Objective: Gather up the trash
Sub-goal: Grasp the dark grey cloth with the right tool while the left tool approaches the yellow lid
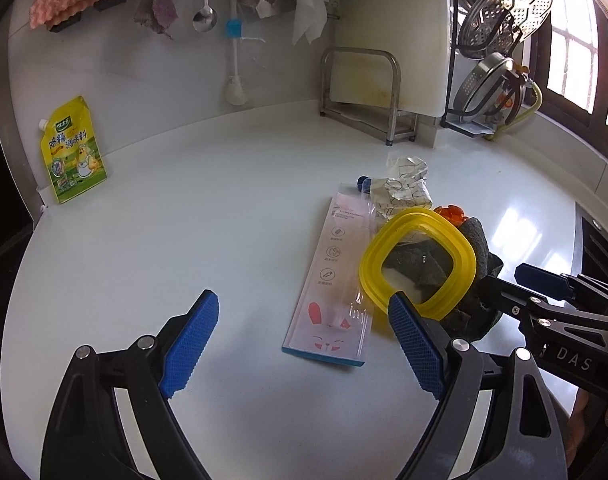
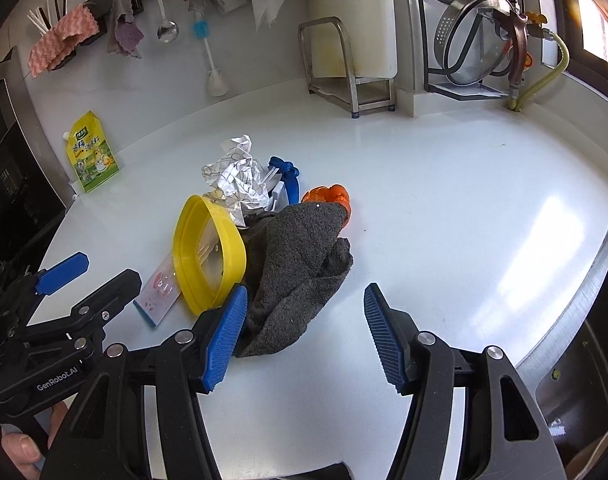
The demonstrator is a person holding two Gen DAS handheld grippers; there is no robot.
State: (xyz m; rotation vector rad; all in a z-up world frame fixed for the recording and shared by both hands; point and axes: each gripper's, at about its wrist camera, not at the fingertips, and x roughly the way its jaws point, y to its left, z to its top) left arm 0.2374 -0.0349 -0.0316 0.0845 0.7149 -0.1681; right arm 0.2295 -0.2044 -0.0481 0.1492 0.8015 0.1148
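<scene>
On the counter [image 2: 444,184], a soft grey cloth [image 2: 295,264] lies beside a stiff yellow lid [image 2: 207,256] and light crumpled paper [image 2: 235,178]; a bunched fold is judged the best hold. Left gripper [image 1: 304,340] and right gripper [image 2: 304,336] are held wide, empty.

— Blue ridged pads [image 1: 191,342] on black left gripper [image 1: 304,340]. Ahead?
— Translucent yellow lid [image 1: 418,262], right of that pad pair; dark grey fuzzy cloth [image 2: 299,264] behind.
— Between the pads?
— White flat package [image 1: 336,280], red rabbit face, blue edge.
— Further out?
— White crumpled paper [image 2: 235,180], black grid lines; orange plastic [image 2: 332,196]; yellow-green pouch [image 1: 71,152] far left.
</scene>
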